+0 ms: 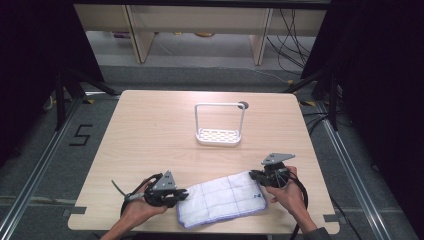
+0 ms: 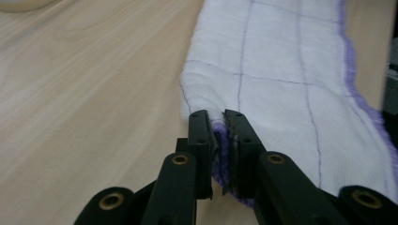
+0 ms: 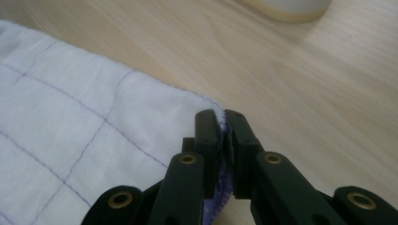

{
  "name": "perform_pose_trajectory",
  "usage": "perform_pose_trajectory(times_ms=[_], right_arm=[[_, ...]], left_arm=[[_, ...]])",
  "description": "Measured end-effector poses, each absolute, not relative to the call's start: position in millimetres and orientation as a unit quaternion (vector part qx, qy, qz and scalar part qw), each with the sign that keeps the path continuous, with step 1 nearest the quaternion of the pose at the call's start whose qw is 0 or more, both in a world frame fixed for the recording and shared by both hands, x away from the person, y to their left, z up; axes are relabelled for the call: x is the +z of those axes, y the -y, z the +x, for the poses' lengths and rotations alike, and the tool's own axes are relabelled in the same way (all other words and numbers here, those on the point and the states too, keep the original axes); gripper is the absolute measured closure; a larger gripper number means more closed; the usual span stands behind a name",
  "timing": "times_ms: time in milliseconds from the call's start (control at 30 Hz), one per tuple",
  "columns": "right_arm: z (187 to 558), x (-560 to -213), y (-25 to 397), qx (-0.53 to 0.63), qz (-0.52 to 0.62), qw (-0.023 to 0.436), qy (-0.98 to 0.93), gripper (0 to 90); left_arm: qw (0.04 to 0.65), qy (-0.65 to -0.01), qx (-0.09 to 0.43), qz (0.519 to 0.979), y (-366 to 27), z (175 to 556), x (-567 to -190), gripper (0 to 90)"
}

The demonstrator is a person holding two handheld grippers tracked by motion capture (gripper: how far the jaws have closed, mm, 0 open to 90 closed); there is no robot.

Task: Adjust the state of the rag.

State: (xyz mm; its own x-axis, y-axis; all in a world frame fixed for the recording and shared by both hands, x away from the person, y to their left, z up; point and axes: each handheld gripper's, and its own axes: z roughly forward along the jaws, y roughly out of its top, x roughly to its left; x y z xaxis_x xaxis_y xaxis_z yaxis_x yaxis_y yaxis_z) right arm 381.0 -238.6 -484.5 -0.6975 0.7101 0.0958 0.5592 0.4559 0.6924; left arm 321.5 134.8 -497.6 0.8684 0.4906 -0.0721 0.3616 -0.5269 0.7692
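Cloth, white with thin purple grid lines and a purple stitched edge, lies flat near the front edge of the pale wooden worktop, spread between the person's two hands. The left gripper meets the cloth at its left end, and in the left gripper view its two black fingers are clenched on the purple hem, with a small ridge of fabric bunched up just ahead of the tips. The cloth runs away from those fingers across the wood, one long side trimmed in purple. The right gripper meets the cloth at its far right corner, where a small blue mark shows on the fabric in the high view. In the right gripper view the fingers are likewise clenched on the cloth's edge, purple stitching pinched between them, and the cloth spreads off to the left of that view while bare wood lies to the right. The left hand and the right hand each wrap a gripper body, and a grey three-cornered plate sits on top of each gripper. Well behind the cloth, toward the middle of the worktop, stands a white rack with a perforated base and a tall hoop-shaped frame, apart from both grippers. A round hole in the worktop lies just behind the rack's right upright.
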Motion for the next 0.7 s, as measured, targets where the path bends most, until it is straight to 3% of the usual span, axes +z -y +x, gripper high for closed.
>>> perform_pose_trajectory(times_ms=[233, 700], right_arm=[[413, -471, 211, 0.355, 0.321, 0.103, -0.872, 84.8], [465, -473, 134, 0.301, 0.253, 0.095, -0.914, 84.8]], left_arm=[[0.441, -0.252, 0.050, 0.860, -128, 276, -501, 80.9], [0.453, -0.266, 0.024, 0.851, -119, 266, -512, 77.5]])
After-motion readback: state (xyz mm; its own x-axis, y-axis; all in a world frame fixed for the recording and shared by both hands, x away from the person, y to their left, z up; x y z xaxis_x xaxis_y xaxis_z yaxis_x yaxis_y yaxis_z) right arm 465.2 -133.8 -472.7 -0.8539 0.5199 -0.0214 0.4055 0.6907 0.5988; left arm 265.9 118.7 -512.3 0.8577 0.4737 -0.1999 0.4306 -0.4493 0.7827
